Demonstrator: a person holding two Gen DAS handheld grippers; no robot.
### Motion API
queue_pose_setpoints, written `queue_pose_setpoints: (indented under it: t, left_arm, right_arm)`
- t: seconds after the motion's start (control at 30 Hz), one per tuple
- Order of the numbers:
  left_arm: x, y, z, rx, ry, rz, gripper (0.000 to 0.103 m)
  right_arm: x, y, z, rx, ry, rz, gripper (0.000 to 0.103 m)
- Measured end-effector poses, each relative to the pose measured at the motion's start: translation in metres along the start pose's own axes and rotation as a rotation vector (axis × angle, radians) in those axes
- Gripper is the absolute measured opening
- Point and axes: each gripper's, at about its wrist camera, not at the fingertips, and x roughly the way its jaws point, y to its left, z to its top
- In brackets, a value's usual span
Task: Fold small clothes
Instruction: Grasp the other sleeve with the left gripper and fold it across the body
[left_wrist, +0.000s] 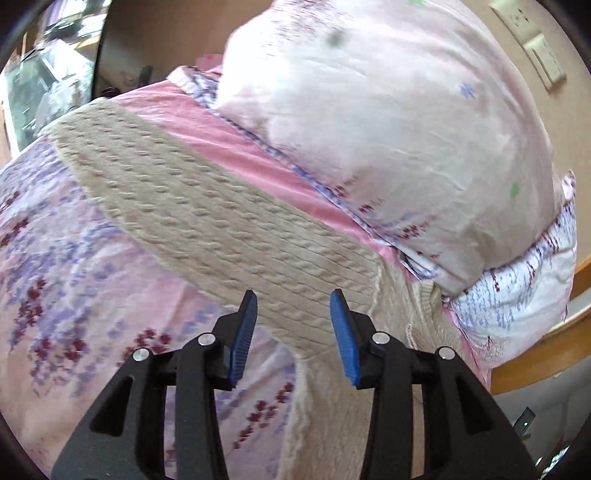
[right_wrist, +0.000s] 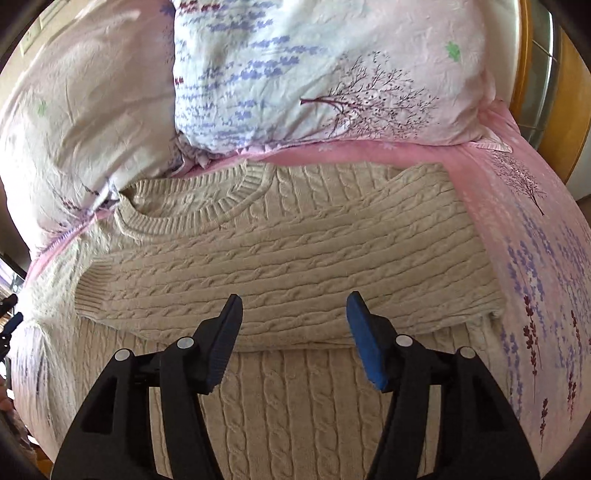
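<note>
The sweater (right_wrist: 280, 258), a cream cable-knit, lies spread on the bed right under both of my grippers. In my right wrist view the right gripper (right_wrist: 293, 306) hangs over it with its jaws well apart and nothing between the blue pads; I see only knit below them. Nearest me is the flat body of the sweater with its cables running away from me. Just beyond the fingertips a sleeve is folded crosswise over the chest, its ribbed cuff toward the left. Past that sits the ribbed neckline (right_wrist: 207, 206), close to the pillows.

In my left wrist view the left gripper (left_wrist: 293, 306) is also parted, less widely, and holds nothing. Its tips hover above the edge of the folded sleeve, which runs off diagonally to the upper left.

Under the sweater is a pink floral bedsheet (right_wrist: 535, 258) with purple and dark red sprigs. Farther off, two pillows rest against the head of the bed: a white pillow (right_wrist: 332, 74) printed with lavender and a tree, and a pale pink pillow (left_wrist: 369, 110) beside it. A wooden bed frame (left_wrist: 554, 332) curves along the edge behind.
</note>
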Motion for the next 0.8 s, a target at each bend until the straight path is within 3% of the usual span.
queue_pose_setpoints:
  t: [0.07, 0.23, 0.43, 0.8]
  left_arm:
    - [-0.008, 0.028, 0.006, -0.081, -0.009, 0.020, 0.041]
    - [-0.011, 0.076, 0.016, -0.261, -0.016, 0.015, 0.041]
    - [0.006, 0.106, 0.020, -0.495, -0.011, -0.106, 0.038]
    - [0.018, 0.150, 0.023, -0.906, -0.128, -0.291, 0.031]
  right_arm:
    - [0.001, 0.009, -0.002, -0.063, -0.007, -0.040, 0.065]
    - [-0.008, -0.003, -0.001, 0.059, 0.003, 0.057, 0.073]
    - [-0.016, -0.005, -0.008, 0.099, 0.021, 0.100, 0.075]
    - [-0.037, -0.009, -0.010, 0.122, -0.014, 0.122, 0.075]
